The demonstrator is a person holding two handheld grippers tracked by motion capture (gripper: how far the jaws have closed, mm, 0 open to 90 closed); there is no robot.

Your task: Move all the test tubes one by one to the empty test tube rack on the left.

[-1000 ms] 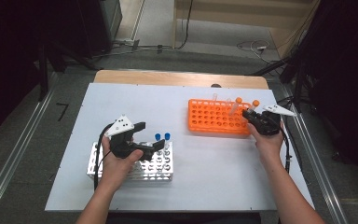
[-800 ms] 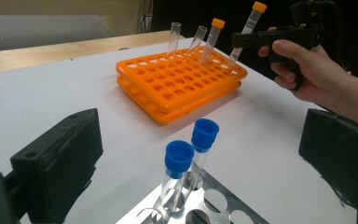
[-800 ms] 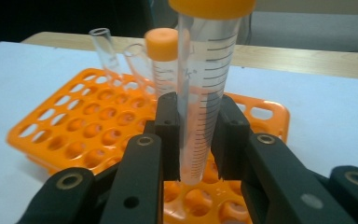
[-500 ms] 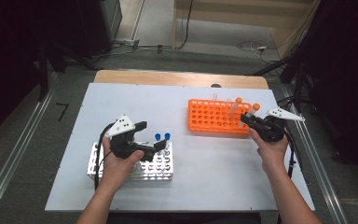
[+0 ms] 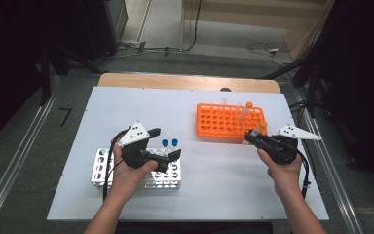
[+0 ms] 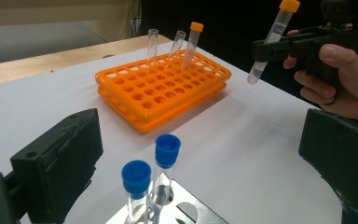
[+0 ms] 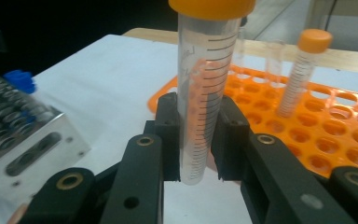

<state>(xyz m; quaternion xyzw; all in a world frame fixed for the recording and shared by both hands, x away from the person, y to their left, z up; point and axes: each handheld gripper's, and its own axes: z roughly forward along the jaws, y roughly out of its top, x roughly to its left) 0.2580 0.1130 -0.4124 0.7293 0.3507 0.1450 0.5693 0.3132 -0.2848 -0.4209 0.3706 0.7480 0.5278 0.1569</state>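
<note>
table top point(image 5: 126, 107): white, with a bare pale-wood strip at far edge
far rack point(image 5: 224, 122): bright orange, grid of round holes
near rack point(image 5: 102, 168): silver metal, rows of round holes
two near tubes point(image 6: 151, 163): clear, blue caps
held tube point(image 7: 205, 93): clear, black graduation marks, orange cap
racked capped tube point(image 7: 303, 70): clear, orange cap
grippers point(image 5: 168, 146): black; top plates white
floor point(image 5: 29, 136): grey

A white table point(image 5: 126, 105) with a wooden edge point(image 5: 185, 82) at 12 o'clock stands on grey floor point(image 5: 224, 34). Cables point(image 5: 268, 48) trail at 1 o'clock; dark surroundings flank both sides.
</note>
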